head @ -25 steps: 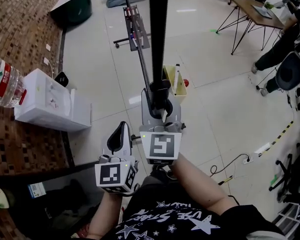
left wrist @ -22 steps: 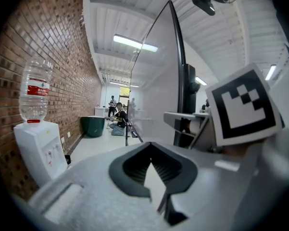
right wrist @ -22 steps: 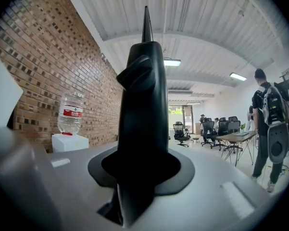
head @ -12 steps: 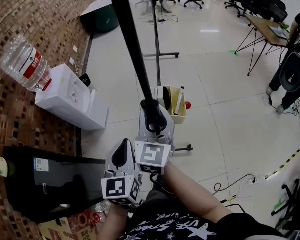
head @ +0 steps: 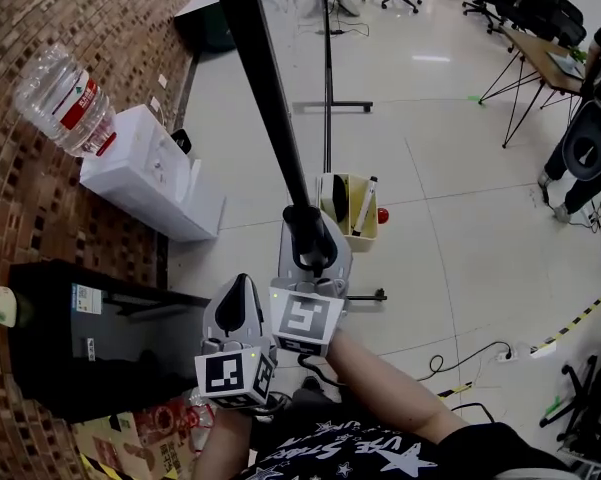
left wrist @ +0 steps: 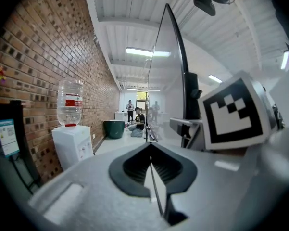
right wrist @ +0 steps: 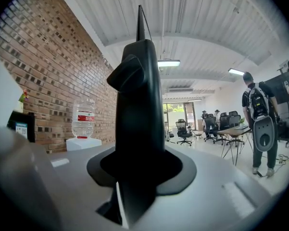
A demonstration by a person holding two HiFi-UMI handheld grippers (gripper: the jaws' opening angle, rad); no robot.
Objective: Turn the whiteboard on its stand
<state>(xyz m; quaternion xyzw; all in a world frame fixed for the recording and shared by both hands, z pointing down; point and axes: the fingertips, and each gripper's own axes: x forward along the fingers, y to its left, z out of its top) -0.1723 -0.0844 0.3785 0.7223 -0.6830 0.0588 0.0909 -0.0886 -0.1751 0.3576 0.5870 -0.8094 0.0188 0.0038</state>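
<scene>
The whiteboard stands edge-on in the head view, its black frame (head: 265, 98) running from the top down to my right gripper (head: 308, 248). That gripper is shut on the frame's edge. In the right gripper view the frame (right wrist: 137, 109) fills the gap of my right gripper (right wrist: 134, 177); its jaws have just been easing open a little, with the frame still between them. My left gripper (head: 240, 298) hangs just left of it, shut on nothing. The left gripper view shows the left gripper (left wrist: 151, 167) with its pads together, and the board (left wrist: 166, 81) ahead at the right.
A white water dispenser (head: 145, 173) with its bottle (head: 65, 103) stands by the brick wall. A black cabinet (head: 80, 348) is at the near left. A yellow marker tray (head: 350, 208) hangs below the board. Desks, chairs and a person (head: 590, 138) are at the right, and a cable (head: 470, 353) lies on the floor.
The board's edge has swung from straight up the picture to slanting toward the upper left. Both grippers went round with it, and the cabinet and dispenser have come further into view.
</scene>
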